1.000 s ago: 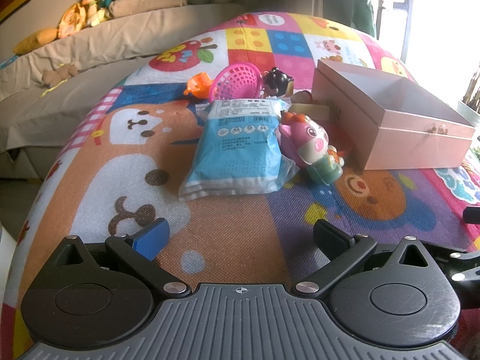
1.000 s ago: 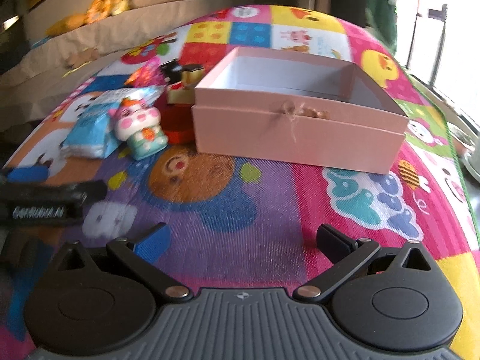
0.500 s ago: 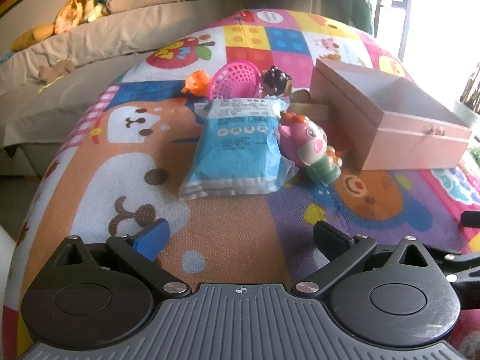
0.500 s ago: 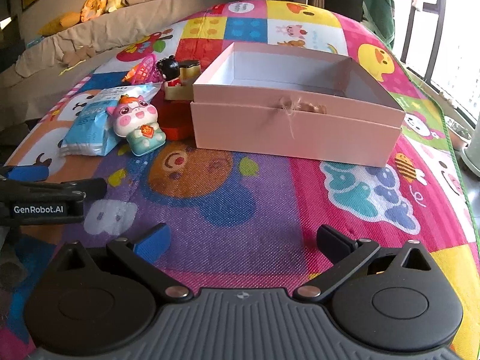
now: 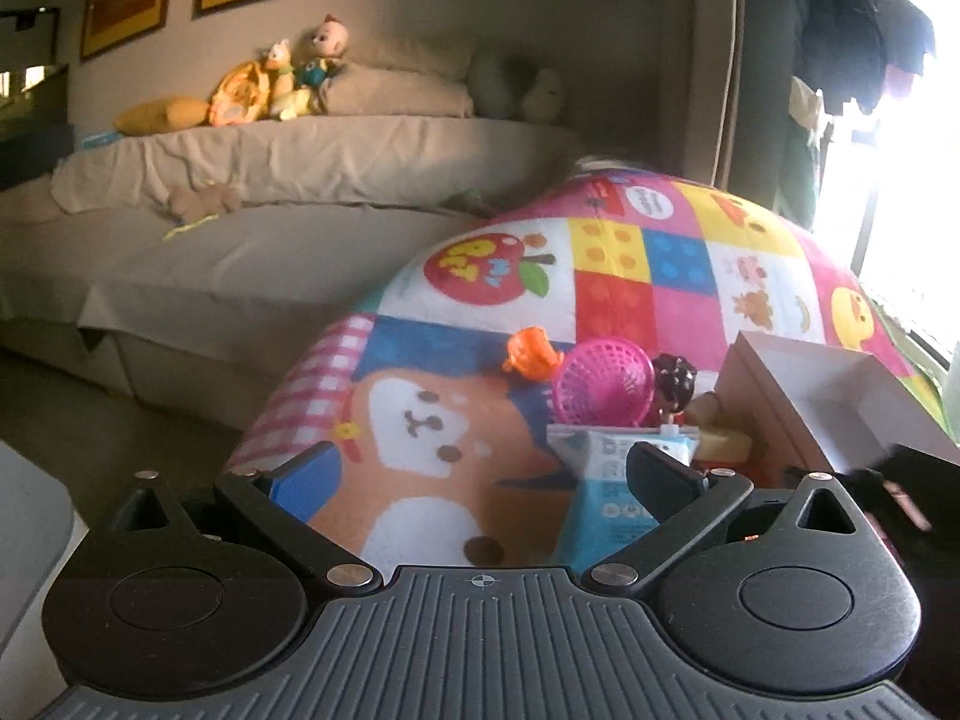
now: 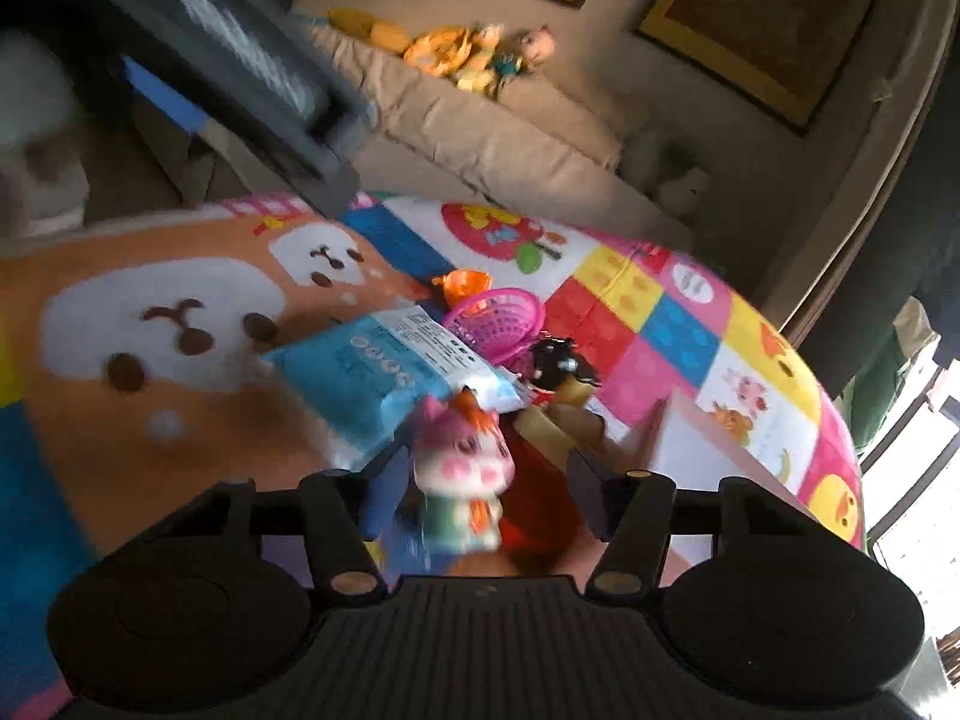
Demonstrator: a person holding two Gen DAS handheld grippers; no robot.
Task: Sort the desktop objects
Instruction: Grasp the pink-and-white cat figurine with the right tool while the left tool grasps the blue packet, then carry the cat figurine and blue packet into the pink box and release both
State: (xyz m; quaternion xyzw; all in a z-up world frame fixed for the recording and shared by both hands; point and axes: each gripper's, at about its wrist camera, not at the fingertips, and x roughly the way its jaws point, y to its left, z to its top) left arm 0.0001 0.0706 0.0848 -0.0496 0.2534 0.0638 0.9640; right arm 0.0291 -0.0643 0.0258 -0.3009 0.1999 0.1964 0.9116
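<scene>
My right gripper is open, its fingers on either side of the pink pig toy; the blur hides whether they touch it. Beyond the toy lie a blue packet, a pink mesh basket, an orange toy and a black-haired doll. The pink open box is at the right. My left gripper is open and empty over the mat, with the blue packet, basket, orange toy, doll and box ahead to its right.
The colourful play mat covers the table. A beige sofa with plush toys stands behind, with bright windows at the right. The left gripper's body crosses the upper left of the right wrist view.
My right gripper swung left from in front of the box to straddle the pig toy. My left gripper tilted up and shifted left, so the sofa and wall now fill its view.
</scene>
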